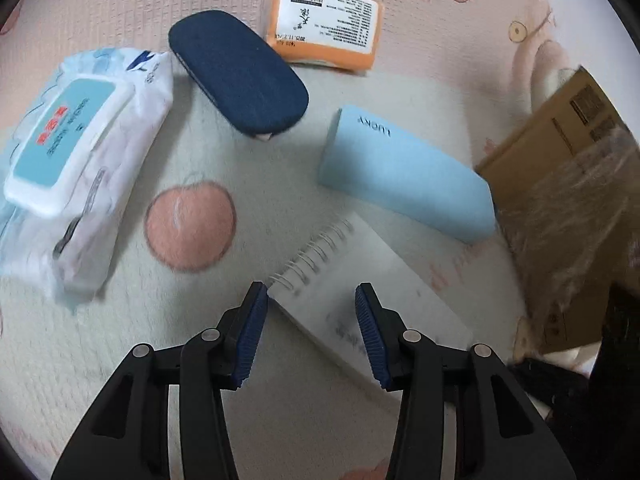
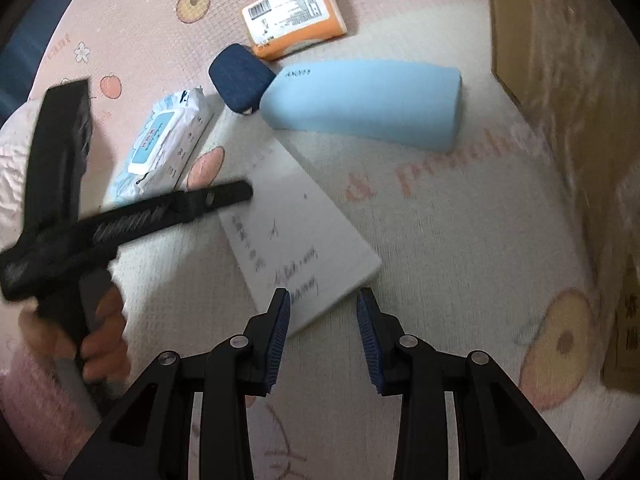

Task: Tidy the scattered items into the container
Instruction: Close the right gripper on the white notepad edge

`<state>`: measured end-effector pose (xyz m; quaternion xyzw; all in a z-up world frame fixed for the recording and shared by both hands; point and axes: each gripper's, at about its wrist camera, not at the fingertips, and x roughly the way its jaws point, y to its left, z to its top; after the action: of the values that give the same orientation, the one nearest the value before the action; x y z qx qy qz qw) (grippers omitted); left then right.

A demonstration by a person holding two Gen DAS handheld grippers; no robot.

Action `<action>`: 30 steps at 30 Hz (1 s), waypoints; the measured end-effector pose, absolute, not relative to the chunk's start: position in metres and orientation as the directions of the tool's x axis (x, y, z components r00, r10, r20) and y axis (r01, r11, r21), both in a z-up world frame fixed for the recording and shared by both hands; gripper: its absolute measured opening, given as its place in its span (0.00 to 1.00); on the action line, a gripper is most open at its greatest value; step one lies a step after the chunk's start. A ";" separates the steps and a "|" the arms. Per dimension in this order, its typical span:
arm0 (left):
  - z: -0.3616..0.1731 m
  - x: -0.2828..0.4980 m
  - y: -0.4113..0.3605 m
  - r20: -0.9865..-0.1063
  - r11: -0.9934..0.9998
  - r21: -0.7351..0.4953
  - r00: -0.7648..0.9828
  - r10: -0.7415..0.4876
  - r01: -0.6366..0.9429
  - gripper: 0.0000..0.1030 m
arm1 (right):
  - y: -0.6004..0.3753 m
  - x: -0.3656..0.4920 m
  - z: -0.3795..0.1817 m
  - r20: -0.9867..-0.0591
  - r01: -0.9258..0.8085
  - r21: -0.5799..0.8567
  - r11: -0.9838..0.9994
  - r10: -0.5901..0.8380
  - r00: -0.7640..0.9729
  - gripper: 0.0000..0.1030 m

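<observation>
Several items lie on a peach-print mat. A white spiral notepad lies nearest. A light blue case, a dark blue oval case, an orange packet and a wet-wipes pack lie beyond. My left gripper is open and empty, hovering over the notepad's spiral corner; it also shows in the right wrist view. My right gripper is open and empty above the notepad's near edge.
A brown cardboard box with clear tape stands at the right. A hand holds the left gripper's handle at the left of the right wrist view. A dark object lies near the box.
</observation>
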<state>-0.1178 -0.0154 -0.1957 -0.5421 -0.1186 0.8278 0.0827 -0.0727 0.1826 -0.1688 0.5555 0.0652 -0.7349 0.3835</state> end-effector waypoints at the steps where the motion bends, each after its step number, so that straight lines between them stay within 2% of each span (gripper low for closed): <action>1: -0.196 -0.112 -0.014 -0.884 -0.965 -0.260 -0.398 0.246 -0.018 0.48 | 0.182 -0.075 -0.168 -0.867 0.642 0.323 -0.696 -0.490 -0.095 0.31; 9: -0.195 -0.071 -0.013 -0.898 -0.953 -0.298 -0.324 0.298 -0.049 0.48 | 0.182 -0.102 -0.166 -0.855 0.603 0.347 -0.718 -0.506 -0.111 0.32; 12: -0.189 -0.064 -0.013 -0.914 -0.975 -0.215 -0.339 0.224 -0.064 0.48 | 0.187 -0.102 -0.161 -0.848 0.589 0.357 -0.725 -0.516 -0.120 0.32; 14: -0.184 -0.065 -0.017 -0.909 -0.976 -0.208 -0.358 0.214 -0.056 0.48 | 0.192 -0.099 -0.156 -0.851 0.587 0.343 -0.733 -0.507 -0.137 0.32; 17: -0.178 -0.070 -0.032 -0.888 -0.966 -0.258 -0.393 0.240 -0.009 0.48 | 0.201 -0.094 -0.141 -0.789 0.589 0.378 -0.714 -0.582 -0.200 0.32; 18: -0.178 -0.072 -0.036 -0.879 -0.959 -0.282 -0.404 0.255 0.007 0.48 | 0.201 -0.094 -0.138 -0.767 0.593 0.401 -0.698 -0.610 -0.199 0.31; 19: -0.178 -0.074 -0.041 -0.868 -0.951 -0.310 -0.413 0.274 0.020 0.47 | 0.197 -0.096 -0.137 -0.759 0.590 0.420 -0.690 -0.623 -0.189 0.23; 21: -0.182 -0.078 -0.044 -0.858 -0.941 -0.336 -0.422 0.292 0.033 0.30 | 0.182 -0.100 -0.144 -0.773 0.579 0.450 -0.680 -0.621 -0.129 0.09; 22: -0.184 -0.081 -0.042 -0.857 -0.940 -0.337 -0.427 0.289 0.041 0.18 | 0.176 -0.101 -0.146 -0.767 0.579 0.468 -0.668 -0.632 -0.109 0.08; 23: -0.184 -0.083 -0.042 -0.853 -0.939 -0.342 -0.432 0.292 0.042 0.14 | 0.170 -0.100 -0.148 -0.762 0.584 0.479 -0.655 -0.641 -0.093 0.08; 26: -0.185 -0.083 -0.033 -0.837 -0.933 -0.359 -0.450 0.312 0.022 0.11 | 0.148 -0.092 -0.155 -0.738 0.620 0.515 -0.592 -0.674 -0.031 0.08; 30: -0.193 -0.096 -0.013 -0.855 -0.945 -0.327 -0.428 0.292 0.009 0.10 | 0.133 -0.089 -0.171 -0.772 0.629 0.493 -0.601 -0.636 -0.003 0.08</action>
<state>-0.0959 -0.0133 -0.1927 -0.5281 -0.1425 0.8328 0.0848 -0.0888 0.1329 -0.1710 0.5469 -0.0031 -0.7082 0.4466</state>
